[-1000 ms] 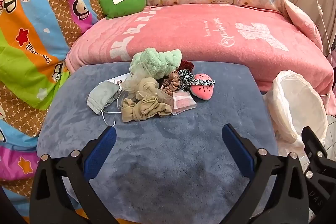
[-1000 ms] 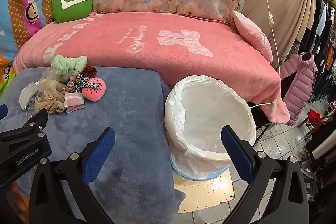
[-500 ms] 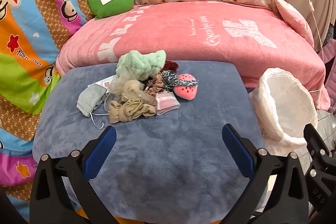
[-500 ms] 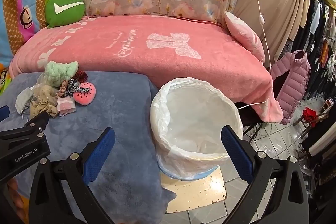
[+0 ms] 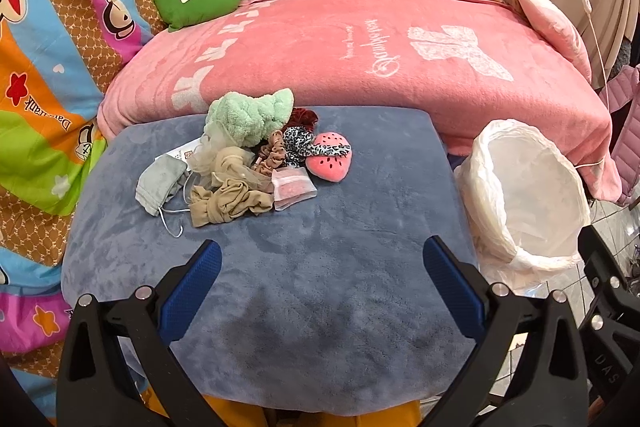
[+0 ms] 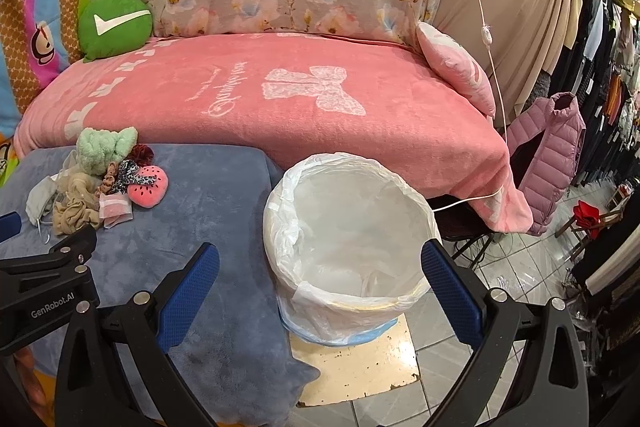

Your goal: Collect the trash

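In the left wrist view, a heap of small things lay in the upper left of the blue-grey cushion. From its left edge came a grey face mask with a loose ear loop, then tan stockings, a mint fluffy cloth, scrunchies, a small clear packet and a strawberry plush at the right end. The mask and packet looked most like trash; the rest seemed to be keepsakes, though that was a judgement.

The left gripper hung at lower centre, its blue fingers spread wide and holding nothing, well short of the heap. To do the pick well, it likely needed to come in low over the mask's free left edge, away from the stockings touching it, and close on the cloth body, not the thin loop, so nothing else dragged along.

Further right, the white-lined trash bin stood just beside the cushion, apparently empty. In the right wrist view the right gripper hovered over that bin, also wide open and empty.
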